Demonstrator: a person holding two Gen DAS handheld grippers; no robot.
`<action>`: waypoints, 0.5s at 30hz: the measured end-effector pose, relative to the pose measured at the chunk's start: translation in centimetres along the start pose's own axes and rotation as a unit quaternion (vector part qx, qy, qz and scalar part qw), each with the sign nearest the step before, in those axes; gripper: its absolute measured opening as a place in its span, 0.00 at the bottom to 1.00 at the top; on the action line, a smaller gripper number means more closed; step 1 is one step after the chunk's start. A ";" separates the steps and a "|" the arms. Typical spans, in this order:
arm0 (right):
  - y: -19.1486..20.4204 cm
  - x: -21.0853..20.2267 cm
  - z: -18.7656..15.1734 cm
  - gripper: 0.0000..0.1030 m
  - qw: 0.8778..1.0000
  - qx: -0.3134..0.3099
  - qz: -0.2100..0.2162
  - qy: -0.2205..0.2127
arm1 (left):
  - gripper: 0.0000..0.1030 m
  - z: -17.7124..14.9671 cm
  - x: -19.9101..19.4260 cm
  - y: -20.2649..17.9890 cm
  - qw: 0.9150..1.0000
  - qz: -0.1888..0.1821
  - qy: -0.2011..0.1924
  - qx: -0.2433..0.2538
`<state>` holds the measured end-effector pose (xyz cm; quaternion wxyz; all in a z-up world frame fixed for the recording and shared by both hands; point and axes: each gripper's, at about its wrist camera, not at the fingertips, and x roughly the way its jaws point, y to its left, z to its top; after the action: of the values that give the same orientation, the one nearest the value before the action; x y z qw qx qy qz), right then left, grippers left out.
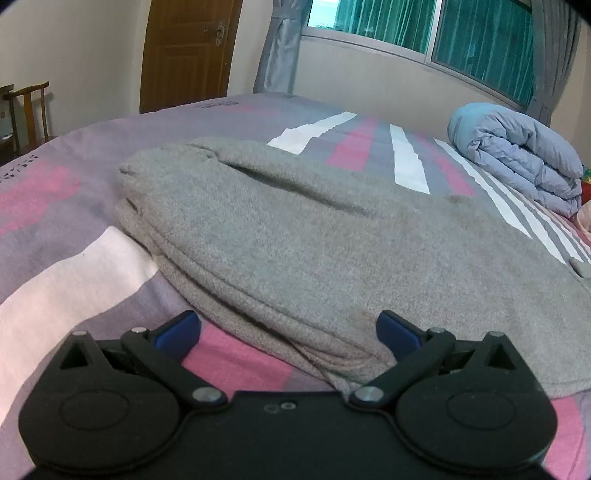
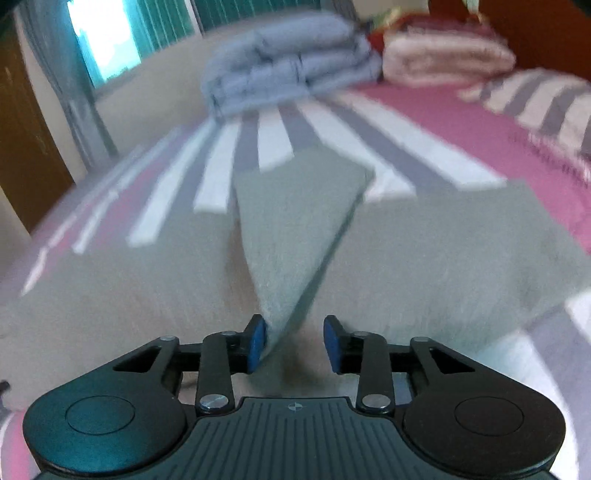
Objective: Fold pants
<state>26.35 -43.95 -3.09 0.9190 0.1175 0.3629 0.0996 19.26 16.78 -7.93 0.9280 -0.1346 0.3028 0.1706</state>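
Grey knit pants (image 1: 295, 229) lie folded in layers on the striped pink, grey and white bedsheet (image 1: 74, 266). My left gripper (image 1: 287, 332) is open wide, low over the near folded edge, which runs between its blue fingertips (image 1: 177, 332). The right wrist view is blurred. There the pants (image 2: 443, 251) spread across the sheet, and a pointed flap of the fabric (image 2: 295, 221) stands up from them. My right gripper (image 2: 295, 339) is partly open. The flap's tip rests against the left blue pad (image 2: 256, 339), and the right pad stands clear of it.
A folded blue quilt (image 1: 517, 155) (image 2: 288, 70) sits at the far side of the bed, with a pink blanket (image 2: 443, 55) and a striped pillow (image 2: 546, 107) beside it. A wooden door (image 1: 184, 48), a chair (image 1: 29, 110) and a curtained window (image 1: 480, 33) stand beyond the bed.
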 end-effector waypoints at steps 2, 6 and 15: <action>0.9 0.1 1.1 0.35 1.000 -0.023 0.004 -0.014 | 0.94 -0.1 0.0 -0.1 1.000 0.001 0.000 -0.001; 4.2 3.1 3.3 0.35 0.994 -0.107 -0.020 -0.013 | 0.94 0.0 0.0 0.0 1.000 0.001 0.002 -0.004; 0.9 5.6 4.9 0.26 0.986 -0.140 -0.088 -0.014 | 0.94 0.0 0.0 0.2 1.000 -0.003 0.000 -0.006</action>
<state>33.64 -42.30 -2.98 0.9366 -0.0435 0.3413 0.0663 19.22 16.98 -7.95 0.9275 -0.1412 0.3016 0.1701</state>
